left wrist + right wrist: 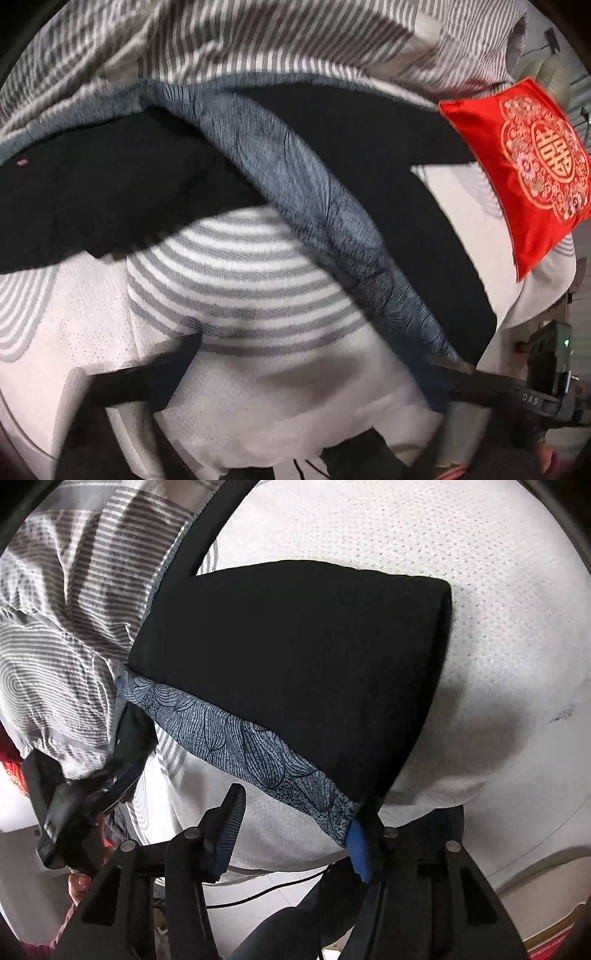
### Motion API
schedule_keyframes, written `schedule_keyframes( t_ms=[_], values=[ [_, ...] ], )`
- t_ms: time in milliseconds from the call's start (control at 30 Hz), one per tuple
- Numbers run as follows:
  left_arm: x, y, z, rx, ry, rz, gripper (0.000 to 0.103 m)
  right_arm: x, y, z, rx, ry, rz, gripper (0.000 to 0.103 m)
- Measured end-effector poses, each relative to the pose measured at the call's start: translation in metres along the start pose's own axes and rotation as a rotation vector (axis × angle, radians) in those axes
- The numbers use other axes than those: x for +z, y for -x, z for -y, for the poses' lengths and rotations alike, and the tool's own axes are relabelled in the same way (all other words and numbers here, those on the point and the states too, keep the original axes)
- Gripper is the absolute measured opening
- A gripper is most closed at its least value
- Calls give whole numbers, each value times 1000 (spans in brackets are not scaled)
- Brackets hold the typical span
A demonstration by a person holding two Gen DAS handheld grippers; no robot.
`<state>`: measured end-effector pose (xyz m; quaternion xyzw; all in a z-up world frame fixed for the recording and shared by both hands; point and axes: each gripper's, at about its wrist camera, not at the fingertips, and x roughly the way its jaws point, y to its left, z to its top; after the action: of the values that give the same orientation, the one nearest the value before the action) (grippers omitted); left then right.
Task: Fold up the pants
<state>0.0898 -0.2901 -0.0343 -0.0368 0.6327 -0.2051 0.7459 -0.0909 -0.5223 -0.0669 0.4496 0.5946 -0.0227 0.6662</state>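
Observation:
The black pants (122,199) with a blue patterned side band (314,206) lie on a white mattress (258,398). In the right wrist view the pants (295,664) lie spread out, the band (251,746) along their near edge. My right gripper (295,830) is open; its right finger (360,845) touches the band's corner, the left finger (229,823) stands apart. My left gripper (314,373) is open over the mattress, its right finger (454,369) at the band's end. The left gripper also shows in the right wrist view (110,779), at the pants' edge.
A grey-and-white striped duvet (240,44) is bunched at the far side. A red embroidered cushion (524,162) lies on the bed at the right. The mattress edge (535,864) runs close at the lower right. A cable (266,890) hangs below.

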Motion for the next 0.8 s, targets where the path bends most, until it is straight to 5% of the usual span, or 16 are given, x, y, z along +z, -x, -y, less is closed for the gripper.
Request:
schedule_keyframes(
  t_ms=[433,500,533,567,633,800],
  values=[
    [6,-25,4,72,20,-70,102,9,-5,1,22,0,-45,53],
    [6,-29,8,88,0,-80,102,10,-6,3,18,-7,-55,39],
    [7,-30,10,82,-4,-87,102,11,-6,3,20,-10,-65,14],
    [8,-31,10,73,-3,-92,101,12,-5,3,23,-11,-70,4],
    [11,-33,12,47,6,-104,84,16,2,-2,71,-10,-69,3],
    [21,-31,14,18,32,-105,81,41,32,-28,200,24,-35,3]
  ],
)
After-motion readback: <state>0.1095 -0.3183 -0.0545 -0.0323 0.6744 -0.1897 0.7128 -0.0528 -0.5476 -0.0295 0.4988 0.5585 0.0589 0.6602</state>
